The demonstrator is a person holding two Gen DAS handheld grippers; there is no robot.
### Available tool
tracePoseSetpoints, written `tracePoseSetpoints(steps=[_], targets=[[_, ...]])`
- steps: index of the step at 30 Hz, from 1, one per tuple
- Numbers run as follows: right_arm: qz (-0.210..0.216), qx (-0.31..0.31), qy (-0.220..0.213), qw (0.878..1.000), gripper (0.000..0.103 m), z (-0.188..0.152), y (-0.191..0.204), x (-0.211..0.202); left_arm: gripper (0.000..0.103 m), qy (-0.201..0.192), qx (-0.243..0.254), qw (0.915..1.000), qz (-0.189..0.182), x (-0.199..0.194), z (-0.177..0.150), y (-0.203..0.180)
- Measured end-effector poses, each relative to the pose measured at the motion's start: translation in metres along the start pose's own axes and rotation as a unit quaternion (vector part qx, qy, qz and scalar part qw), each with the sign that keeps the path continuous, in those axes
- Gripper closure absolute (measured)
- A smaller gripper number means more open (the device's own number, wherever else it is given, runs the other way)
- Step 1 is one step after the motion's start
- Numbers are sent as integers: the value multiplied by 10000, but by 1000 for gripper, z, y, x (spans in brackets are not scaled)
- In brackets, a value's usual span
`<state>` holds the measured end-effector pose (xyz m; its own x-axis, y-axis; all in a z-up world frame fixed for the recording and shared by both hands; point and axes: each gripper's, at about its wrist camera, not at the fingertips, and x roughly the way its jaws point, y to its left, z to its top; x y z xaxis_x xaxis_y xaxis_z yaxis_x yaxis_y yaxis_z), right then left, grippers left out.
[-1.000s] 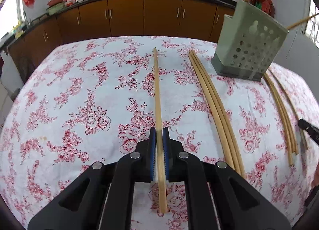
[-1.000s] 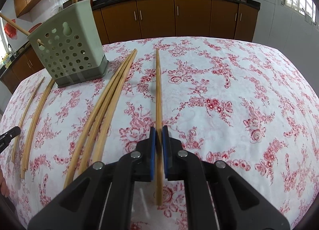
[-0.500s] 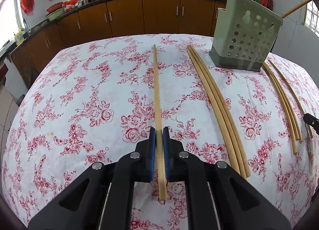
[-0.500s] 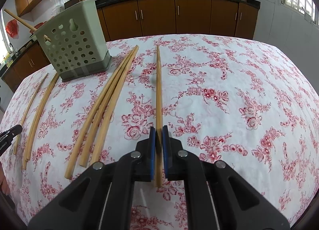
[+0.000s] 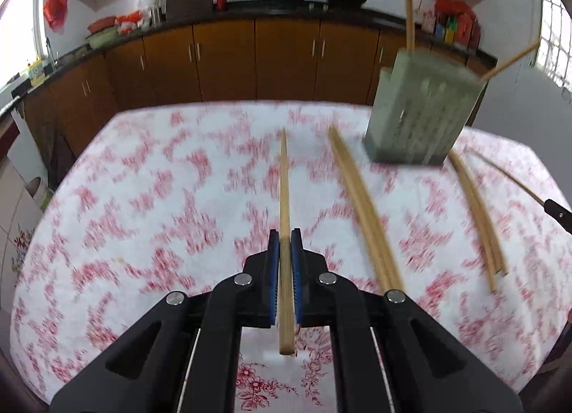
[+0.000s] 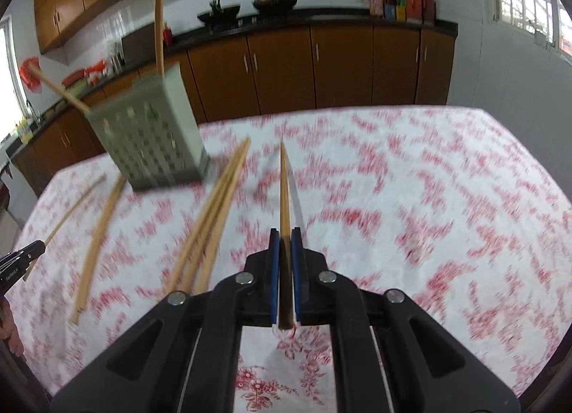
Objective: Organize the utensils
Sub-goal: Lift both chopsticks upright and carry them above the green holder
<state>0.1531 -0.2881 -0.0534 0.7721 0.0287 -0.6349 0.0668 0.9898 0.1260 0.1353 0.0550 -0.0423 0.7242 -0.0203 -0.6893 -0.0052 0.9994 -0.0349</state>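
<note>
Both my chopsticks have risen off the red-flowered white tablecloth (image 5: 143, 198) since before. My left gripper (image 5: 285, 237) stays clamped on a slim, smooth bamboo chopstick (image 5: 284, 180), my right gripper (image 6: 285, 236) on another tapered bamboo chopstick (image 6: 284, 191); the perforated grey-green plastic utensil holder (image 5: 418, 116) stands at one o'clock.

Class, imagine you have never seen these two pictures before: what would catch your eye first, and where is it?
First, each claw is shut on a single chopstick: the left claw grips one chopstick, the right claw another, both pointing across the red-flowered tablecloth. Next comes the green perforated holder at the table's far side, with sticks standing in it and loose chopstick bundles lying nearby.
</note>
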Motion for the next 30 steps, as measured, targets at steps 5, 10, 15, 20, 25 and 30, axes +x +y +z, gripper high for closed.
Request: tracePoseSetpoints(steps=[5, 10, 15, 20, 25, 30], targets=[[72, 65, -388, 9992, 95, 20, 0, -21, 96, -385, -219, 9988, -185, -24, 19, 4], [135, 103, -643, 9978, 95, 33, 2, -33, 96, -680, -310, 9968, -279, -42, 33, 6], [217, 138, -827, 9962, 95, 41, 2, -43, 96, -923, -295, 9946, -375, -58, 45, 4], [257, 128, -996, 9946, 95, 49, 4, -50, 96, -1110, -234, 9926, -428, -71, 52, -2], [286, 104, -1119, 9933, 95, 54, 7, -55, 96, -1201, -154, 9917, -429, -76, 57, -6], [416, -5, -1321, 9904, 95, 69, 14, -71, 96, -1338, -30, 9899, -467, -87, 66, -13]])
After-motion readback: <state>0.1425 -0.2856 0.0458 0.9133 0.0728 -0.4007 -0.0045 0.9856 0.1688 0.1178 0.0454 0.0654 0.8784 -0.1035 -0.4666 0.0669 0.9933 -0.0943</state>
